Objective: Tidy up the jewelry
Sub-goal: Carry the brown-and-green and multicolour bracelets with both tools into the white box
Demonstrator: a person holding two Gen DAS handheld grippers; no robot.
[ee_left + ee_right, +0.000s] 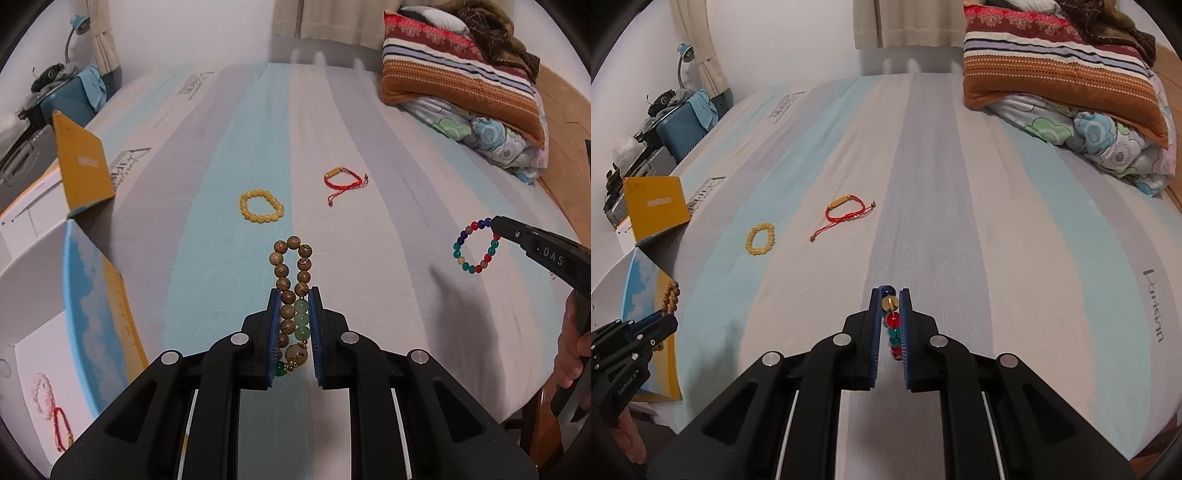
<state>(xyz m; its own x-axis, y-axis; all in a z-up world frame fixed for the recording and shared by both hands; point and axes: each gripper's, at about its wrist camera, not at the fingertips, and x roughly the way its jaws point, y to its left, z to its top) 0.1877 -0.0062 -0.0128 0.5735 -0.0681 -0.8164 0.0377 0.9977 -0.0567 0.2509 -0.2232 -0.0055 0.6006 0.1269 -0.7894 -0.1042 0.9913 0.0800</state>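
Note:
My left gripper (pixel 294 295) is shut on a brown wooden-bead bracelet (pixel 281 271) that has green beads, and its loop sticks out past the fingertips above the striped bedsheet (pixel 369 258). Over to the right, my right gripper (pixel 496 227) holds a multicoloured bead bracelet (pixel 458 254) that hangs as a ring. In the right wrist view this bracelet (pixel 892 320) sits pinched between the blue pads of the right gripper (pixel 890 295). The left gripper (pixel 666 317) shows at the far left with the wooden beads (pixel 671 299). A yellow bead bracelet (pixel 242 205) and a red cord bracelet (pixel 332 172) lie on the sheet.
An open box (pixel 85 295) with a sky-print wall and a yellow flap (pixel 85 162) stands at the left bed edge. It holds a pink bracelet (pixel 40 395) and a red cord one (pixel 62 424). A striped pillow (pixel 461 74) on a flowered duvet fills the far right. A blue suitcase (pixel 679 133) stands beyond the bed.

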